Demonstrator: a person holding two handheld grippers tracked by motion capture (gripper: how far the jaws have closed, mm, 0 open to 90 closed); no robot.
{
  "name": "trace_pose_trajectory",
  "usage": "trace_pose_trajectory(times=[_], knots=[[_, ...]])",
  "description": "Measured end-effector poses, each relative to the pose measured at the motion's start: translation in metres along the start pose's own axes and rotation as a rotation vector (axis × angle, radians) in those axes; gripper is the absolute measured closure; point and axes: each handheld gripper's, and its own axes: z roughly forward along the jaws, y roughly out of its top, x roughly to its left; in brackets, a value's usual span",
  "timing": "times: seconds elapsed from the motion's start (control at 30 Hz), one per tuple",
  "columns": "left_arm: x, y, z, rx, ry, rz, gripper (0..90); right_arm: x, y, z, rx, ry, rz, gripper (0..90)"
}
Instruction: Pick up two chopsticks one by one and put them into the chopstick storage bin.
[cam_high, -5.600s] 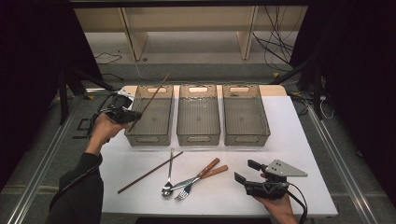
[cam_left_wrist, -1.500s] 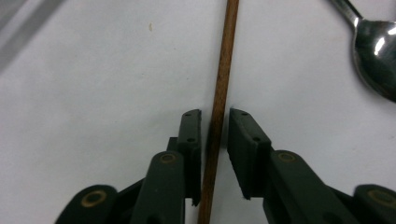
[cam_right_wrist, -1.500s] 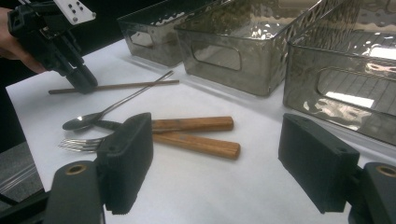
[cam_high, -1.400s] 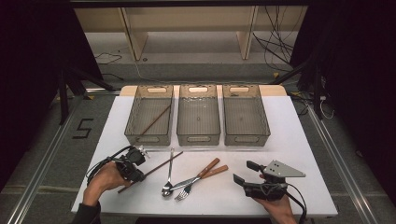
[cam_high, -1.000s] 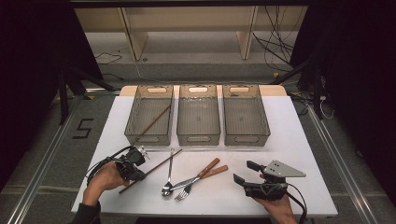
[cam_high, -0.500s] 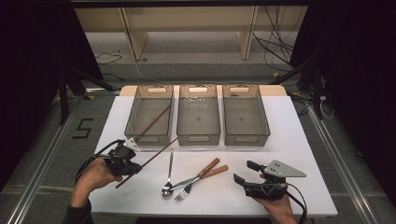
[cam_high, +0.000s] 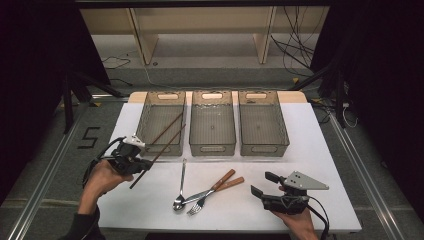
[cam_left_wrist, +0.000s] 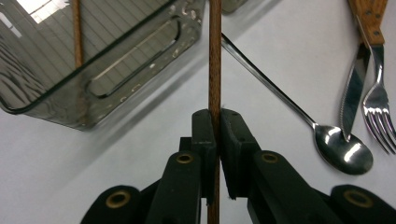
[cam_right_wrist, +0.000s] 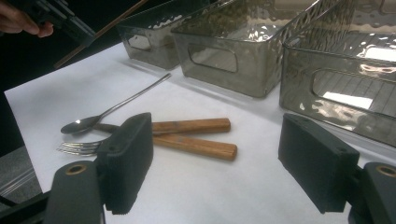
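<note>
— Lifted off the white counter (cam_high: 320, 145) now, that second thin brown wooden chopstick (cam_high: 159, 155); a moment ago it was lying flat beside the cutlery, and the left tongs (cam_high: 136, 161) are carrying it up and toward the bins.

— Are the tongs really gripping it?

— Yes. In the left gripper view the two black jaws are pressed against the stick from either side, pinching it low on its length, with the rest running straight up past the rim of the left smoky clear plastic bin (cam_left_wrist: 107, 56).

— Where is its tip pointing?

— In the high view it is slanting up toward that bin's near right corner, just about reaching the rim. Its twin, the first brown chopstick (cam_high: 167, 128), is already leaning inside.

— So what does that mean for the sorting?

— I'm judging that the pair is about to be reunited in the left bin. The long steel spoon (cam_high: 180, 186), the wooden-handled fork (cam_high: 216, 192) and the wooden-handled knife (cam_high: 210, 189) are still waiting on the counter.

— And the other hand?

— The right tongs (cam_high: 263, 184) are resting near the front edge, jaws spread wide, holding nothing.
</note>
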Motion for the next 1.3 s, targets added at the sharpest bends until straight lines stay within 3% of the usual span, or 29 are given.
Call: trace_pose_trajectory(times=[0.4, 0.83, 0.9, 1.3], knots=[[0.030, 0.034, -0.009, -0.094, 0.024, -0.069, 84.4, 0.000, 0.000, 0.000, 0.002, 0.000, 0.006, 27.1], [0.058, 0.075, 0.006, -0.108, 0.078, -0.082, 84.4, 0.000, 0.000, 0.000, -0.004, 0.002, 0.010, 27.1], [0.062, 0.082, 0.010, -0.092, 0.088, -0.084, 84.4, -0.001, 0.000, 0.000, -0.003, 0.004, 0.011, 27.1], [0.075, 0.099, 0.019, -0.058, 0.103, -0.100, 84.4, -0.001, 0.000, 0.000, -0.006, 0.007, 0.014, 27.1]])
